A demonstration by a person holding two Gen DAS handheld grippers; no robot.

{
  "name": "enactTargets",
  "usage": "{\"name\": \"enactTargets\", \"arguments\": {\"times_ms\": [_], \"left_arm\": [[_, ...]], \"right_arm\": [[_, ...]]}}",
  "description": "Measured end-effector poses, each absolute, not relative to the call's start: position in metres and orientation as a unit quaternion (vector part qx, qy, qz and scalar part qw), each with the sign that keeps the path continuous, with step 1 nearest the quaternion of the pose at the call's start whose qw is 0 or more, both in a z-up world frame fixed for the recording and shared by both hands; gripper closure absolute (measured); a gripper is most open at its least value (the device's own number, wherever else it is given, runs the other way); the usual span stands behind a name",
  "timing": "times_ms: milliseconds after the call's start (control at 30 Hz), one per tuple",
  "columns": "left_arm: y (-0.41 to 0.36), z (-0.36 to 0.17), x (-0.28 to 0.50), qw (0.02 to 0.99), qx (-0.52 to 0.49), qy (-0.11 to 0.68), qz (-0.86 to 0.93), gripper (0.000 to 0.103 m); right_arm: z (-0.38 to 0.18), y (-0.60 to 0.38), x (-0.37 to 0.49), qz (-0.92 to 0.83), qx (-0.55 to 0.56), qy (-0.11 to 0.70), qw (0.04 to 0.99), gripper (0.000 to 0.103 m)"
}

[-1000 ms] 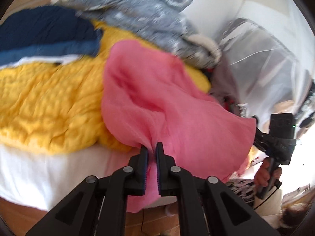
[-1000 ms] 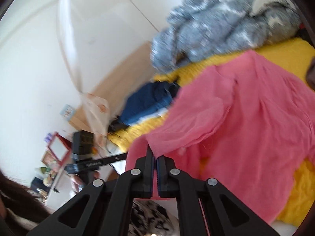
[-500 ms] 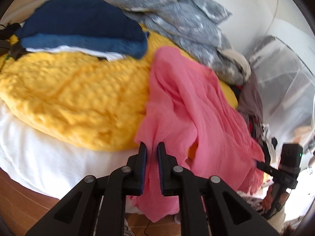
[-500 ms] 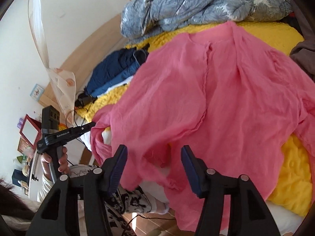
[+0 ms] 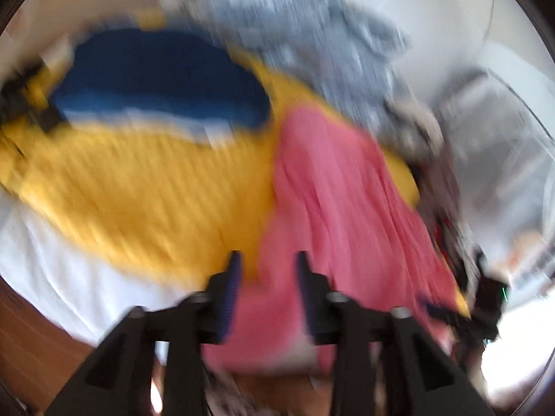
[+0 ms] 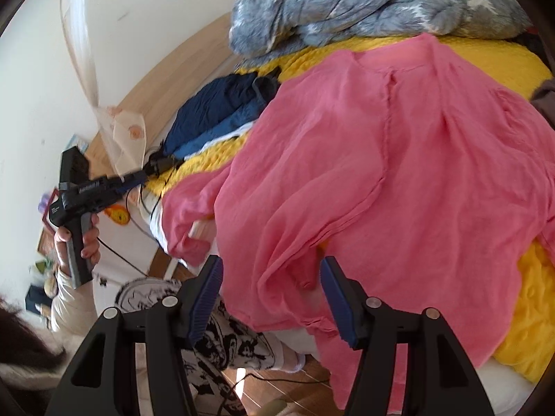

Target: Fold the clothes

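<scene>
Left wrist view (heavily motion-blurred). The left tongs, which a second ago were pinching a fold of the pink garment, are now opening; pink cloth shows between and beyond the pads, but neither pad appears to press on it. The garment lies draped over the yellow blanket on the bed, its near hem hanging over the bed's edge. A folded navy stack sits far left, and a grey patterned quilt lies at the far end.

Right wrist view (sharp). The right tongs, shut on the hem a second ago, stand spread, with pink cloth bulging between them but ungripped. The garment now lies spread flat, neckline far, hem near, rather than held up. The left tongs are seen at the far left in the person's hand, clear of the cloth.

Interpretation: both releases suggest that the lay-out step is complete; folding proper probably begins with a fresh grasp of a sleeve or side edge.
</scene>
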State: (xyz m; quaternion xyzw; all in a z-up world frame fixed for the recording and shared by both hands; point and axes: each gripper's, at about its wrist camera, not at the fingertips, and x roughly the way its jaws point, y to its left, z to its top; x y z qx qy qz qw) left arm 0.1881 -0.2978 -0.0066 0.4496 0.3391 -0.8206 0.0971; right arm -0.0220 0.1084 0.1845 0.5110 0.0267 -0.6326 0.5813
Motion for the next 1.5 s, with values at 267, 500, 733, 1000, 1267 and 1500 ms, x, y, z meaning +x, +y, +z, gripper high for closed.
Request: {"name": "enactTargets", "arguments": {"times_ms": [267,500,733,1000,1267,1500], "left_arm": [[-0.25,-0.016,0.209,0.088,0.5,0.108,-0.854,0.033],[-0.247,-0.044,0.194,0.053,0.526,0.075,-0.845,0.033],[-0.248,-0.064,0.182,0.054,0.555,0.073,-0.827,0.033],[-0.248,-0.077,0.169,0.082,0.585,0.052,-0.805,0.061],[-0.276,-0.06,0.183,0.195,0.545,0.068,-0.813,0.096],[-0.278,-0.007,0.193,0.302,0.483,-0.001,-0.822,0.096]], "right_arm": [[0.18,0.101,-0.014,-0.62,0.518,0.042,0.588,0.042],[0.176,0.095,-0.01,-0.615,0.525,0.045,0.586,0.042],[0.173,0.095,-0.01,-0.612,0.531,0.048,0.584,0.042],[0.171,0.093,-0.012,-0.604,0.539,0.038,0.585,0.042],[0.173,0.1,-0.02,-0.607,0.54,0.016,0.583,0.042],[0.18,0.102,-0.02,-0.611,0.529,0.012,0.589,0.042]]}}
